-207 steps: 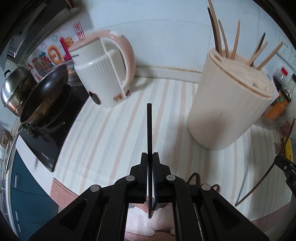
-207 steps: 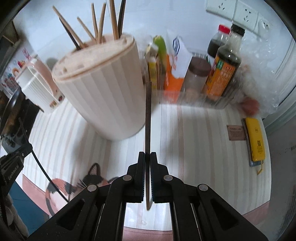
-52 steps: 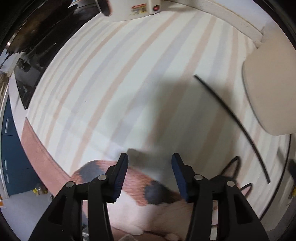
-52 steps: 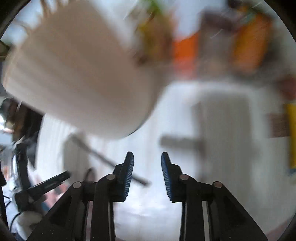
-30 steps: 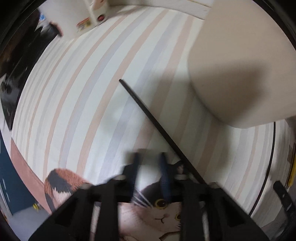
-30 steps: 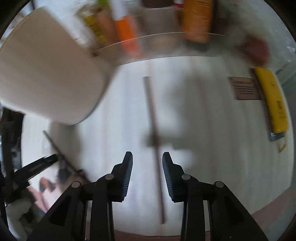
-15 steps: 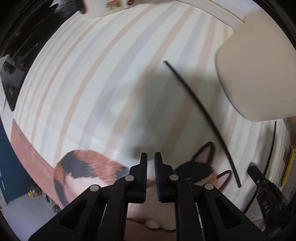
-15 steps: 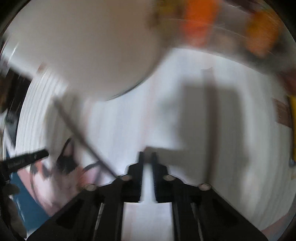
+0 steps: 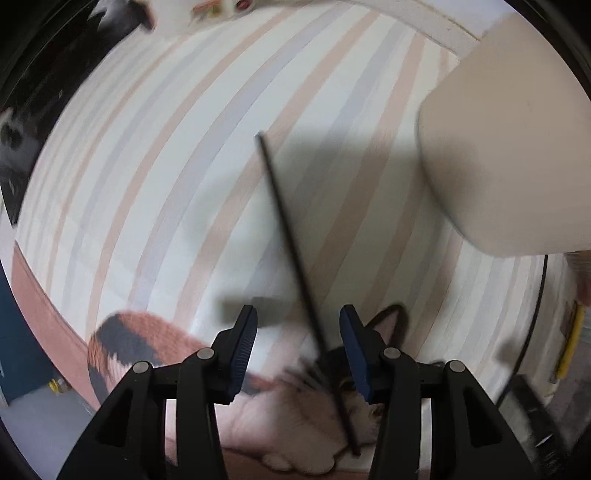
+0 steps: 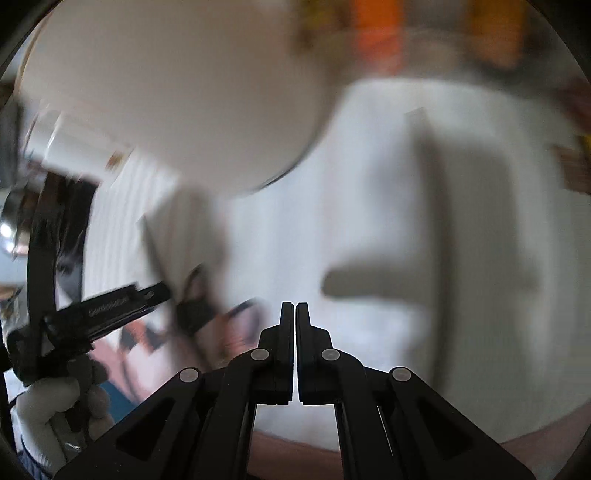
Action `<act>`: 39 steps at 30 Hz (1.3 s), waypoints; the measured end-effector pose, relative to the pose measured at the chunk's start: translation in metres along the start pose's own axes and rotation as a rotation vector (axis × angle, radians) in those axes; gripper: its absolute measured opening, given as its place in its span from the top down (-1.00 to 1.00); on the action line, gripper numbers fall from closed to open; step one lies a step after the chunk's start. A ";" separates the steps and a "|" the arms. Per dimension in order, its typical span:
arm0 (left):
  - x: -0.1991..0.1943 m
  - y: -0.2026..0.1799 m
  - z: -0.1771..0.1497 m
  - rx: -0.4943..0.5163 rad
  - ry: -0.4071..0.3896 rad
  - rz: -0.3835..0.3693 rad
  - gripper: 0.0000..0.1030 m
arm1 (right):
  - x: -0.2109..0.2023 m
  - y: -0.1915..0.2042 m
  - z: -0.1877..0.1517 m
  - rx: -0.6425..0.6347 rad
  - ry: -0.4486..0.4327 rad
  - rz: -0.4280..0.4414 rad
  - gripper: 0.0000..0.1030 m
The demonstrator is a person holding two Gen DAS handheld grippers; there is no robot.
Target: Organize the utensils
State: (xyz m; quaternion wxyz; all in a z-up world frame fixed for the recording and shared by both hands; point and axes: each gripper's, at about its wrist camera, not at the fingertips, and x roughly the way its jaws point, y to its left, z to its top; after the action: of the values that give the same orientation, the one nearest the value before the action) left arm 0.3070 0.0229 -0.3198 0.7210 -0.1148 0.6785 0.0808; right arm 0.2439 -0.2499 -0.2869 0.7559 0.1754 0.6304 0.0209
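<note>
A black chopstick [image 9: 291, 251] lies flat on the striped mat [image 9: 147, 166], and its near part runs between the fingers of my left gripper [image 9: 297, 326]. That gripper points straight down. Its jaws are opening, and the blue pads [image 9: 245, 332] stand clear of the stick. The cream utensil holder [image 9: 506, 147] stands just to the right. My right gripper [image 10: 295, 308] is shut with nothing between its fingers, over the mat beside the holder [image 10: 166, 85]. That view is heavily blurred. A long smeared streak [image 10: 428, 192] on the mat there may be a chopstick.
The mat carries a cat print [image 9: 325, 391] at its near edge, under the left gripper. A white kettle [image 9: 210, 7] and a dark stove [image 9: 18, 140] sit at the far left. Blurred orange bottles [image 10: 376, 33] stand behind the holder. A gloved hand [image 10: 44, 402] shows at the lower left.
My left gripper's jaws have spread from nearly shut and now straddle the black chopstick. The right gripper closed a second ago and stays shut, and its view has swung sideways.
</note>
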 end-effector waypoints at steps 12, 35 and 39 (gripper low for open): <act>0.010 -0.031 -0.014 0.368 -0.077 0.116 0.90 | 0.008 -0.048 0.048 0.000 0.033 -0.262 -0.04; 0.014 0.025 0.016 0.244 0.001 0.026 0.49 | 0.075 0.006 0.003 -0.042 0.196 -0.307 0.87; 0.013 0.024 0.019 0.262 -0.020 0.025 0.92 | 0.087 0.031 -0.006 -0.035 0.199 -0.317 0.87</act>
State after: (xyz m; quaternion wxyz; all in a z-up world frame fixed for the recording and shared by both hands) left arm 0.3192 0.0503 -0.3329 0.7354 -0.0104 0.6776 0.0017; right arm 0.2621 -0.1973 -0.3612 0.6867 0.0577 0.7213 -0.0702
